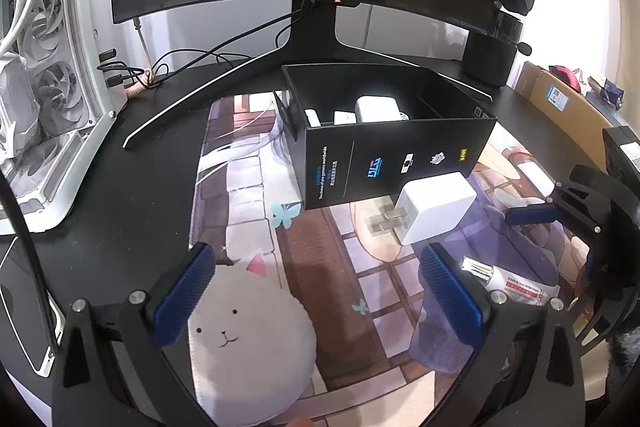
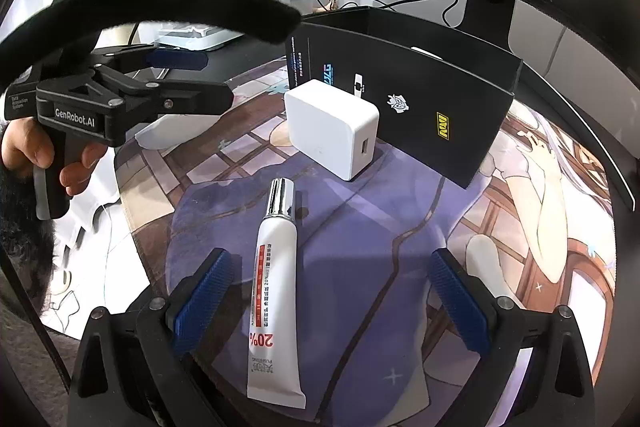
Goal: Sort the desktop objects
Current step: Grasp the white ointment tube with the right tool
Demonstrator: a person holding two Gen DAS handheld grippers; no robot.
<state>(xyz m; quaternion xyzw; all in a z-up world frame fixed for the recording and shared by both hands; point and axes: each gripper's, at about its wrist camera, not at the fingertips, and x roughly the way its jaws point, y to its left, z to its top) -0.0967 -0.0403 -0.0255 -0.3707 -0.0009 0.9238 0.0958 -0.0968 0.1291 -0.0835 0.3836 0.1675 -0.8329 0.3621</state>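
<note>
both grippers, left gripper [image 1: 316,287] and right gripper [image 2: 332,291], wide open, empty; tube [image 2: 276,291] between right fingers, charger [image 2: 332,129] at 12 o'clock.

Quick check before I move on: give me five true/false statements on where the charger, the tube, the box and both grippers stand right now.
1. The white charger lies on the mat, outside the black box. True.
2. The right gripper is shut on the tube. False: it is open, and the tube lies on the mat between its fingers.
3. The box is empty. False: the left wrist view shows white items inside it.
4. The left gripper is open and holds nothing. True.
5. The tube's silver cap points away from the charger. False: the cap end points toward the charger.
</note>
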